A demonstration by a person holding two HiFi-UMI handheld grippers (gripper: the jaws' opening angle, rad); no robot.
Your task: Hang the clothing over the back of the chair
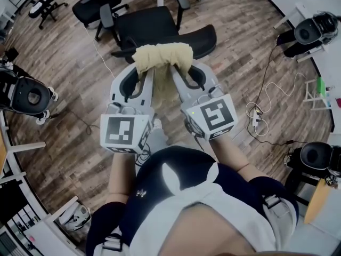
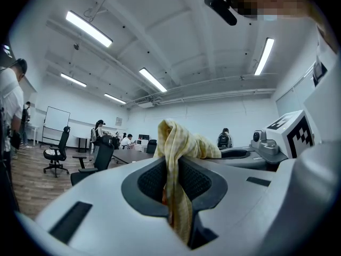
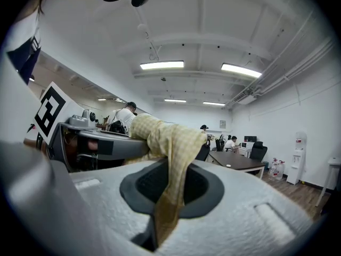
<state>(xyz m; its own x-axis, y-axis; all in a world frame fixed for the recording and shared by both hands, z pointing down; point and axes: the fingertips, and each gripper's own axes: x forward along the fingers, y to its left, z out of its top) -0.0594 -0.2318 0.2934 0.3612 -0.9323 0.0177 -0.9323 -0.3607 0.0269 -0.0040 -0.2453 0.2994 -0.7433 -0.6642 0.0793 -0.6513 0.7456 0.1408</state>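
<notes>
A pale yellow checked piece of clothing [image 1: 162, 57] is stretched between both grippers, bunched on top with a strip hanging down between them. My left gripper [image 1: 141, 78] is shut on its left part; the cloth [image 2: 178, 143] rises out of the closed jaws [image 2: 178, 183]. My right gripper [image 1: 180, 74] is shut on its right part, where the fabric [image 3: 170, 143] drapes down through the jaws [image 3: 166, 193]. Both grippers point level, side by side. Just beyond and below the cloth stands a black office chair [image 1: 154, 28] with its dark backrest [image 1: 200, 40] at the right.
More black office chairs [image 1: 96, 4] stand at the back left. Round black units sit on the wood floor at the left [image 1: 32, 96] and right [image 1: 316, 156]. A white cable and power strip [image 1: 256, 117] lie to the right. People sit at a long table [image 3: 240, 161].
</notes>
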